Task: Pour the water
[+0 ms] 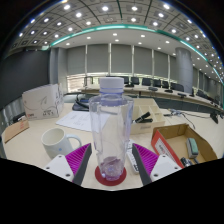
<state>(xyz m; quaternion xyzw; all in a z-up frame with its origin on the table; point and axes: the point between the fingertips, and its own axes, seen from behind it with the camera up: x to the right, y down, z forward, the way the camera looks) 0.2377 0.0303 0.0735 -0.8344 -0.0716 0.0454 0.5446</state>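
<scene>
Tongs (111, 160): my two pink-padded fingers (79, 160) sit either side of one clear bottle (110, 125) with white cap, probably pressing it, though contact isn't certain. Bottle stands on one red coaster (111, 177) on the table (40, 170), no readable label. One white mug (57, 145) left, one cardboard box (178, 143) right, its print too blurry to read.

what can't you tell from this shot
- Bottle, gripper view: it stands between the jaws on a red coaster, but whether the pads press on it is unclear; the bottle's clear wall hides the contact.
- Water level: glare on the clear plastic hides it.
- Mug: seen from the side, so its inside is hidden.
- Cardboard box: its contents are too small to name.
</scene>
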